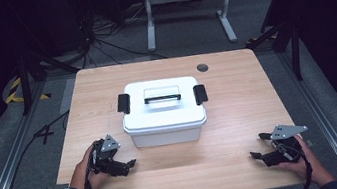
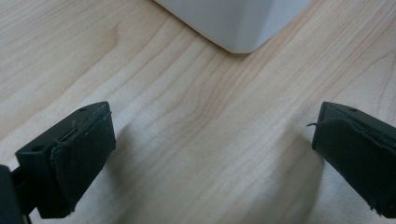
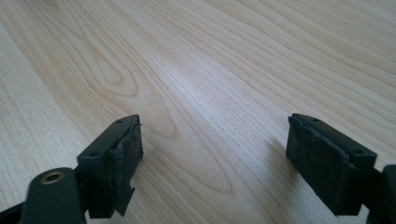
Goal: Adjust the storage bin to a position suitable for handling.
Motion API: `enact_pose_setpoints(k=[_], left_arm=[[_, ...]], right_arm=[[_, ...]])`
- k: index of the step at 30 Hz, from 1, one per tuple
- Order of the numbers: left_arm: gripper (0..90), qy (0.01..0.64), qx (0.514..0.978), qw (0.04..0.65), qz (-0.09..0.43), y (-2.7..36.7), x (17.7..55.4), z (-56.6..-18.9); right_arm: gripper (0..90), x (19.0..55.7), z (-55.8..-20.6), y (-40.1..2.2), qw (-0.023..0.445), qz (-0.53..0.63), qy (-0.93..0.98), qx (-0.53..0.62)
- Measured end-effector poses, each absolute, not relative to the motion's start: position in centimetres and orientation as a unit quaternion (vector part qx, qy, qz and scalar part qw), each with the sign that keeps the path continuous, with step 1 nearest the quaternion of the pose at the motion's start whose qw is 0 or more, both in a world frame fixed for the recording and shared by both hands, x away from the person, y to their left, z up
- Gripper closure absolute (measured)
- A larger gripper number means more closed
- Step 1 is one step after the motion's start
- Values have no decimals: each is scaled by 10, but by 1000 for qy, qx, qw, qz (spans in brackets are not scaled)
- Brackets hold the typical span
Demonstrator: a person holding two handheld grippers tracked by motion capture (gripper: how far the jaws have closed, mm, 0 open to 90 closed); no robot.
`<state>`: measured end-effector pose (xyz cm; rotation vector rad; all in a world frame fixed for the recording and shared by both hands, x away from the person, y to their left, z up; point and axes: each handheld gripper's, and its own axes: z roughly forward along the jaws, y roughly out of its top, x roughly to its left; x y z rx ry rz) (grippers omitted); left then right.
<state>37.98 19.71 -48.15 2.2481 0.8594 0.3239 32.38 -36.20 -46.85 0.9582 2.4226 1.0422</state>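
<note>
While both grippers sit low over the wooden table (image 1: pixel 236 89), the white lidded storage box (image 1: pixel 164 115) stands upright at the table's middle, its lid on, with a black latch (image 1: pixel 124 103) at each end and a handle lying flat on top. The left gripper (image 1: pixel 127 165) is held near the box's front left corner, apart from it, its jaws spread wide with bare wood between them; a corner of the box (image 2: pixel 238 23) shows just ahead. The right gripper (image 1: pixel 259 145) lies well apart from the box toward the table's front right, jaws likewise wide and empty.
</note>
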Motion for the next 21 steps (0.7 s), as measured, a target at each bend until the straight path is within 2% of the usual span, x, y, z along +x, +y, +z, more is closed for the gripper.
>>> enact_pose_setpoints(k=[13, 21], left_arm=[[1, 325, 870, 351, 123, 203, 382, -482], [1, 322, 872, 351, 117, 203, 383, -482]], right_arm=[[203, 325, -468, -366, 167, 368, 851, 335], [184, 331, -462, -369, 152, 339, 868, 331]])
